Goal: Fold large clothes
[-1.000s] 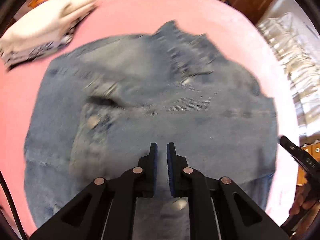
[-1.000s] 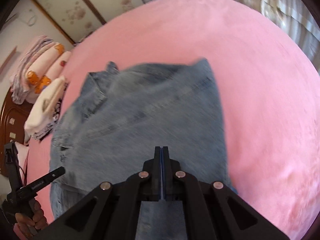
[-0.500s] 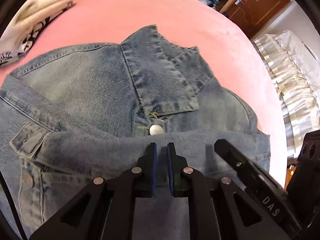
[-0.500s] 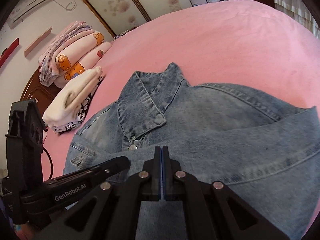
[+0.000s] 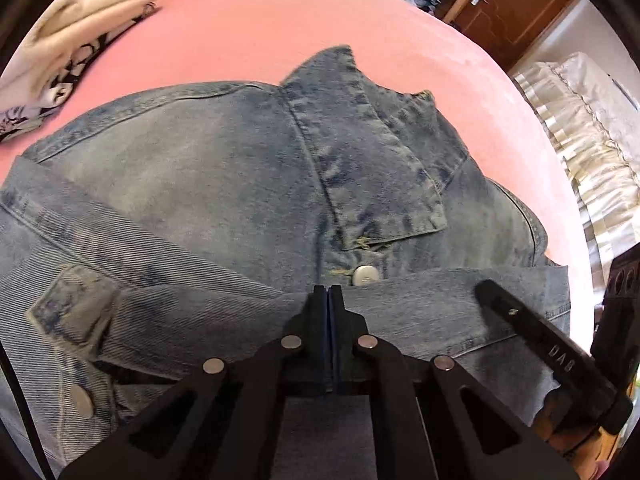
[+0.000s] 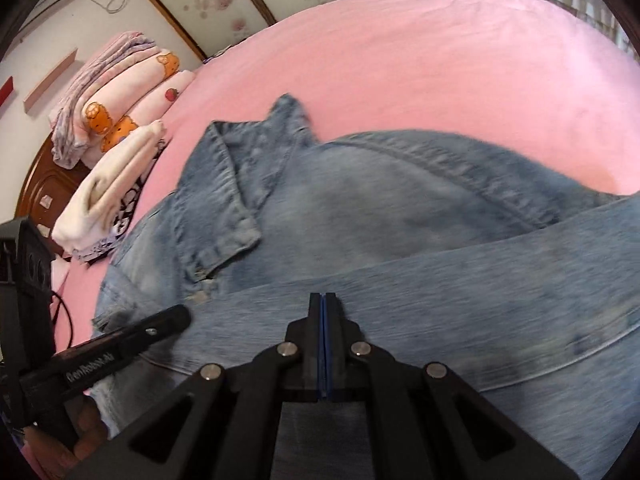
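Pink bedding [image 5: 248, 32] fills both my views, with 1 denim jacket [image 5: 200, 184] spread across it, collar away from me. I see 2 grippers: my left gripper [image 5: 328, 294] and right gripper [image 6: 322, 300] rest over the folded-up hem, jaws pressed fully together, empty. 1 stack of folded laundry [image 6: 112, 184] sits beside it.

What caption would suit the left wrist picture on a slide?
Left gripper shut on the folded-up hem of a denim jacket spread on a pink bed, collar ahead.
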